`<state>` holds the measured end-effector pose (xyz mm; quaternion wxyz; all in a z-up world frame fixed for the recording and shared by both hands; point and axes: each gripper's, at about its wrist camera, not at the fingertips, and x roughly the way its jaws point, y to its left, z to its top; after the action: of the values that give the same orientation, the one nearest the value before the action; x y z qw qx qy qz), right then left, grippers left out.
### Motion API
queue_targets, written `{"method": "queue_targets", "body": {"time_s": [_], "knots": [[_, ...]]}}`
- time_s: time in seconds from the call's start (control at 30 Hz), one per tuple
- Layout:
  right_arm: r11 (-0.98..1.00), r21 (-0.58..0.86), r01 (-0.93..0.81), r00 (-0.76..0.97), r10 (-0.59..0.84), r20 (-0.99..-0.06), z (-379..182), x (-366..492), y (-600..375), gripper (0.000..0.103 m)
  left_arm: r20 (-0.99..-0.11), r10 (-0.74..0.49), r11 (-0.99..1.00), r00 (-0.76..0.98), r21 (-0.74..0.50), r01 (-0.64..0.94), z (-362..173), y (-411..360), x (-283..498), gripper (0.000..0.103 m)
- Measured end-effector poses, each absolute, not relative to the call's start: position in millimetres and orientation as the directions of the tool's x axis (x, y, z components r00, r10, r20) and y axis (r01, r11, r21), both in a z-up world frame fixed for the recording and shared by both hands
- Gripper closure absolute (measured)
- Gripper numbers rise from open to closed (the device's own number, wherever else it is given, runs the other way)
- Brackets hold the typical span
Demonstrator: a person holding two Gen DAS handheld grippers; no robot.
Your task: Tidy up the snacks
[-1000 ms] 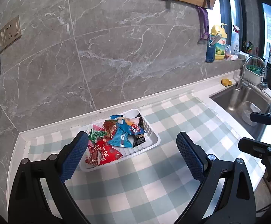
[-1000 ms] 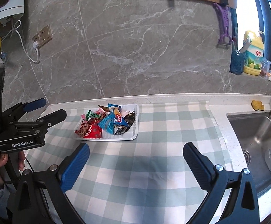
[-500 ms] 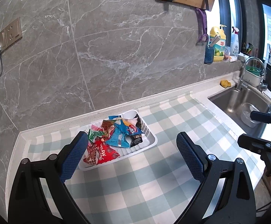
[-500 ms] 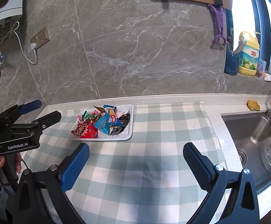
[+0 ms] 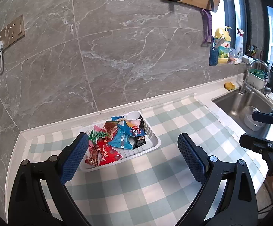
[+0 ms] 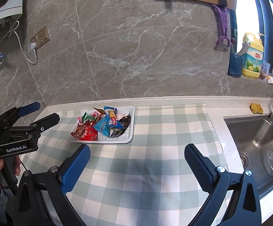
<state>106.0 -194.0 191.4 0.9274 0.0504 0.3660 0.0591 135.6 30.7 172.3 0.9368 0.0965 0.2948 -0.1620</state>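
**Task status: snacks gathered in tray, both tools empty**

The bench (image 6: 174, 101), a pale stone worktop under a green-and-white checked cloth (image 6: 155, 150), carries one white rectangular plastic tray (image 6: 130, 130) near the back wall. All visible snack packets lie inside this tray in a loose, overlapping heap; none is seen on the cloth. By this evidence the gathering stage appears complete or nearly so. Sorting within the tray, if required, is not yet done.

The left tool (image 5: 132, 156) is held above the cloth just in front of the tray, jaws spread wide, nothing between them. The right tool (image 6: 136, 166) is held farther from the tray, jaws likewise spread and empty.

The largest packets are a red foil packet (image 5: 104, 154) at the tray's near left end and a blue foil packet (image 5: 123, 139) on top of the heap. A small green packet (image 5: 97, 135) lies beside them.

Limits of view:
- The left tool's blue pad covers the tray's near left corner.
- Packets lower in the heap are overlapped; their count cannot be determined.
- Print on most packets is too small to read.
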Motion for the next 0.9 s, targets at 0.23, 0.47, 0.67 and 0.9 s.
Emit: {"method": "queue_targets", "body": {"time_s": [0.23,0.47,0.67,0.9], "knots": [[0.987,0.135,-0.085,0.722,0.154,-0.674,189.9,112.3,-192.0,0.001,-0.587,-0.238,0.933,0.774,0.083,0.350,170.2,31.7,138.1,0.007],[0.987,0.135,-0.085,0.723,0.154,-0.674,189.7,112.0,-191.4,0.001,-0.580,-0.247,0.935,0.776,0.068,0.349,170.7,33.2,136.9,0.007],[0.987,0.137,-0.085,0.722,0.156,-0.674,189.5,112.3,-191.9,0.001,-0.560,-0.249,0.938,0.790,0.063,0.340,175.3,34.1,133.8,0.007],[0.987,0.139,-0.085,0.722,0.157,-0.674,189.2,111.7,-190.0,0.001,-0.560,-0.234,0.940,0.794,0.079,0.333,175.7,31.2,132.7,0.007]]}}
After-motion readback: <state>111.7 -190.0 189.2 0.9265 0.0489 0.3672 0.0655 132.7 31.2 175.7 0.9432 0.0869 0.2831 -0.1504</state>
